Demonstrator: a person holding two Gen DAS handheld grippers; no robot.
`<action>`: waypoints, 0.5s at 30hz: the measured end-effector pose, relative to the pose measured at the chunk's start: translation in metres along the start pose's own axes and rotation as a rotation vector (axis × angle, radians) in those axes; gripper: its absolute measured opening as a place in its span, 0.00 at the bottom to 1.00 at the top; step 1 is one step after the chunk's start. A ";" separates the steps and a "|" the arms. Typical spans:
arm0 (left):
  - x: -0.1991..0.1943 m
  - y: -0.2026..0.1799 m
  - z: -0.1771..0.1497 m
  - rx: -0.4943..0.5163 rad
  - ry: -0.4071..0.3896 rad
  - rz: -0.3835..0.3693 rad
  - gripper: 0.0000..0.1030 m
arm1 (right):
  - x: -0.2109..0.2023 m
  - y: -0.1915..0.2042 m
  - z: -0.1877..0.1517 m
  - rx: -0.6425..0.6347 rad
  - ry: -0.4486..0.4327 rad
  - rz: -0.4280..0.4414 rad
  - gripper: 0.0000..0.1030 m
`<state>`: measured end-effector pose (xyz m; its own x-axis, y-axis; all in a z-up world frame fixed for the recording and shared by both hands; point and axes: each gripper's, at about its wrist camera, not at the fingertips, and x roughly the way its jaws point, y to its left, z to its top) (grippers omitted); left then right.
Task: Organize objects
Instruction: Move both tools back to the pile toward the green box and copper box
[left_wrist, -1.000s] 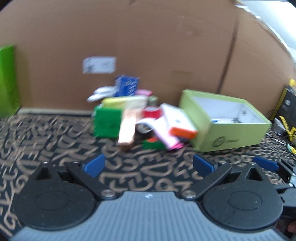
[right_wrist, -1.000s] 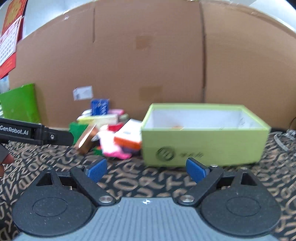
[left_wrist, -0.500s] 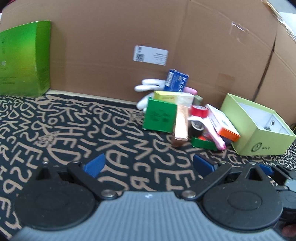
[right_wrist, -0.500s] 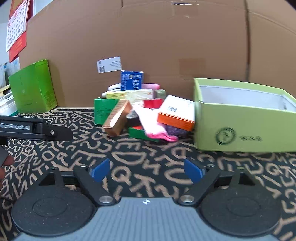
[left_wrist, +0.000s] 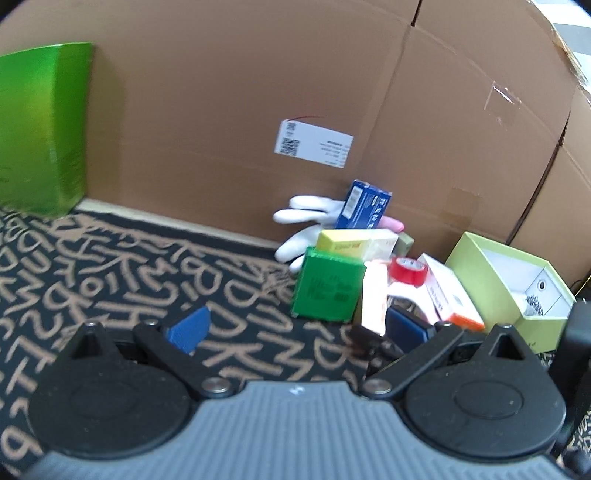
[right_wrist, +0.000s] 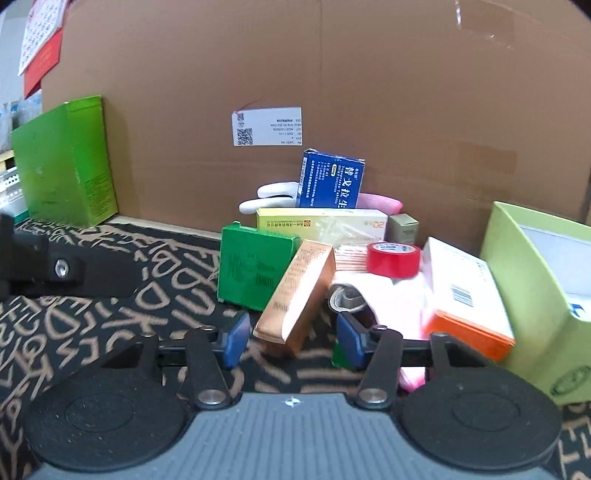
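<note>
A heap of small packages lies on the patterned cloth against the cardboard wall. My right gripper (right_wrist: 291, 341) is closing, and the near end of a copper-coloured box (right_wrist: 295, 295) sits between its blue pads with small gaps on both sides. That box leans on a green box (right_wrist: 255, 273). Behind are a yellow box (right_wrist: 321, 223), a blue box (right_wrist: 332, 181) and a white glove (right_wrist: 269, 197). A red tape roll (right_wrist: 393, 258) and an orange-and-white box (right_wrist: 461, 295) lie to the right. My left gripper (left_wrist: 295, 328) is open and holds nothing, short of the green box (left_wrist: 328, 288).
An open lime-green box (right_wrist: 535, 295) stands right of the heap, also the lime-green box (left_wrist: 509, 280) in the left wrist view. A tall green carton (right_wrist: 66, 162) stands at the far left against the cardboard wall (right_wrist: 406, 110). The left tool's black arm (right_wrist: 66, 269) crosses the left edge.
Both grippers have come closer to the heap. The right gripper's jaws have narrowed from wide open and now flank the copper-coloured box. The left wrist view has swung left, so the heap sits further right.
</note>
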<state>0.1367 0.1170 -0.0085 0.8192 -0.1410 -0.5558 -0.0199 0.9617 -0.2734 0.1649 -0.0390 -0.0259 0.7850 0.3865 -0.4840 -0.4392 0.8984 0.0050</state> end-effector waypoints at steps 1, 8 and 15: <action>0.007 -0.002 0.005 0.003 0.006 -0.010 1.00 | 0.002 -0.001 0.000 0.009 0.005 0.013 0.36; 0.076 -0.030 0.018 0.035 0.053 -0.012 1.00 | -0.026 -0.015 -0.012 0.019 0.010 -0.022 0.24; 0.117 -0.038 0.016 0.079 0.130 0.019 0.61 | -0.081 -0.047 -0.038 0.164 0.024 0.069 0.24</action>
<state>0.2427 0.0681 -0.0506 0.7381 -0.1470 -0.6585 0.0147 0.9793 -0.2021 0.1056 -0.1204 -0.0204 0.7437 0.4451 -0.4987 -0.4129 0.8926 0.1810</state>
